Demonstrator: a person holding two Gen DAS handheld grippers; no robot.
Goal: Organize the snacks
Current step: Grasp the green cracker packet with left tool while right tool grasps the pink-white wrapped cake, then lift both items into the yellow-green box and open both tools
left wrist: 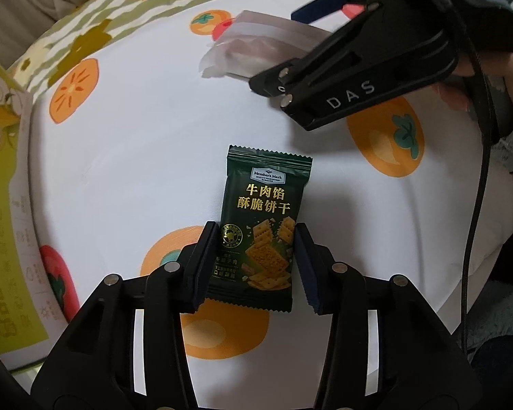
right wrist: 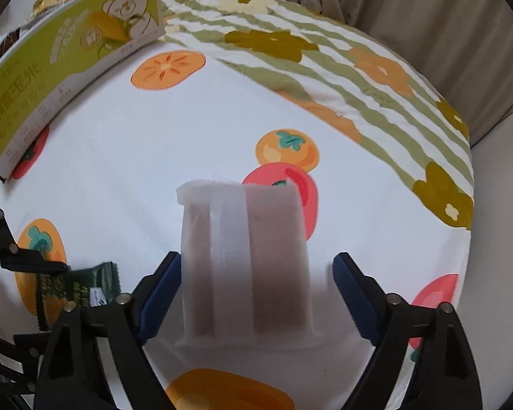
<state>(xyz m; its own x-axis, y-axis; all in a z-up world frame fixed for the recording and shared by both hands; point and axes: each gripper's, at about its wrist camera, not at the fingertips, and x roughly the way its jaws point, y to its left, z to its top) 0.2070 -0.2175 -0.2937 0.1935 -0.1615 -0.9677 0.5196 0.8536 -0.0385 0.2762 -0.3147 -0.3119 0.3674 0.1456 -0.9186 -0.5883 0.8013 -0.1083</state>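
Snacks lie spread on the bed sheet (right wrist: 195, 130), a white cloth printed with orange and red persimmons, with a green-striped flowered quilt (right wrist: 325, 68) at its far side. You have the biggest item, a green-and-white carton (right wrist: 51, 78) with a bear and corn on its side, standing at the left edge of the sheet. Behind its top edge a few wrappers show, but you cannot tell from either view whether they sit inside it.

Next in size is the frosted white packet (right wrist: 246, 259), lying flat with a pale band down its middle and brown contents showing dimly through. Your right gripper (right wrist: 256, 294) is set around its near half. The left finger (right wrist: 160, 290) sits at the packet's edge, while the right one stands clearly apart from it, so the fingers are still released and grip nothing. In the left wrist view the same packet (left wrist: 256, 51) lies beyond that gripper (left wrist: 328, 7).

Smallest is the dark green cracker sachet (left wrist: 263, 229), face up near the middle of the sheet, gold lettering upright and pictured crackers on it. Your left gripper (left wrist: 256, 266) is clenched on the sachet's lower half, one pad (left wrist: 207, 263) pressed against each long edge. The sachet lies well apart from the white packet.
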